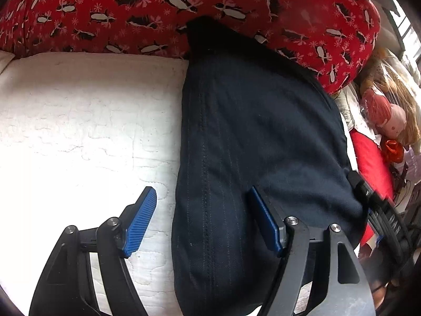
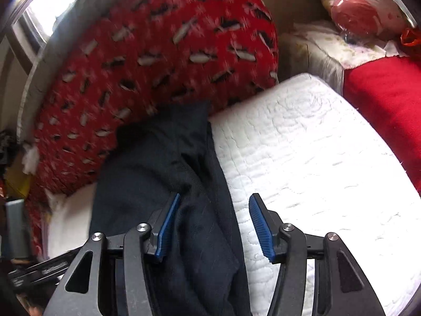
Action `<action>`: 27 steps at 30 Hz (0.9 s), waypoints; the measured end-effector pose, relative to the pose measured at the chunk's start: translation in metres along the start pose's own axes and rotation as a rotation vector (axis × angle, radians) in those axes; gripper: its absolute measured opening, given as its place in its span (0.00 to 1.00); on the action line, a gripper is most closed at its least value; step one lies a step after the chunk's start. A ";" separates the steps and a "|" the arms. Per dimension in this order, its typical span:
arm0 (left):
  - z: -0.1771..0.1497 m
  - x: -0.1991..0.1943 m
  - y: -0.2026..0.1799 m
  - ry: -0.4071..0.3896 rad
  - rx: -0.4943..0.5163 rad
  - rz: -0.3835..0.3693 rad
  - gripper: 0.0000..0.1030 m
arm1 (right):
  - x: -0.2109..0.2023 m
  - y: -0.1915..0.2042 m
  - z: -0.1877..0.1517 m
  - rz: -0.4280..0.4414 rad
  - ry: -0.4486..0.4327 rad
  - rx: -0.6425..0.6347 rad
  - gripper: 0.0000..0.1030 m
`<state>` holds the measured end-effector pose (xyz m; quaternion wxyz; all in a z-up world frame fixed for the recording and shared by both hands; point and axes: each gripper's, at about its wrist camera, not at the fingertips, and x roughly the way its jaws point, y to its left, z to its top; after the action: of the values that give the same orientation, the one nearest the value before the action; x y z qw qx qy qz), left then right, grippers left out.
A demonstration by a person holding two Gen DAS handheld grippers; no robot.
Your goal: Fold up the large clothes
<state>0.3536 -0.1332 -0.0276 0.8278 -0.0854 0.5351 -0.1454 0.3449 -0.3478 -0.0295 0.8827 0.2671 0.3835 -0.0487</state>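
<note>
A dark navy pinstriped garment (image 1: 250, 144) lies folded lengthwise on a white quilted mattress (image 1: 79, 121), its far end against a red penguin-print pillow (image 1: 184, 8). My left gripper (image 1: 201, 200) is open just above it, the left edge of the cloth between the blue pads. In the right wrist view the same garment (image 2: 163, 168) lies rumpled along the left of the mattress (image 2: 315, 163). My right gripper (image 2: 214, 205) is open over its right edge; its blue left pad (image 2: 167, 226) touches the cloth.
The red penguin pillow (image 2: 158, 65) blocks the far side. A red blanket (image 2: 389, 100), a wrapped doll (image 1: 389, 115) and other clutter lie beyond the mattress edge. The other gripper's black body (image 1: 379, 200) shows at the garment's right edge.
</note>
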 end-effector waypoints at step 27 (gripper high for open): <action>0.048 0.038 0.022 0.140 -0.239 -0.342 0.51 | 0.086 0.015 0.033 0.238 0.306 0.060 0.50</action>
<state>0.4148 -0.1260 -0.0470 0.7359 -0.2621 0.5823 -0.2250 0.4309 -0.3416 -0.0652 0.8054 0.3410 0.4771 0.0858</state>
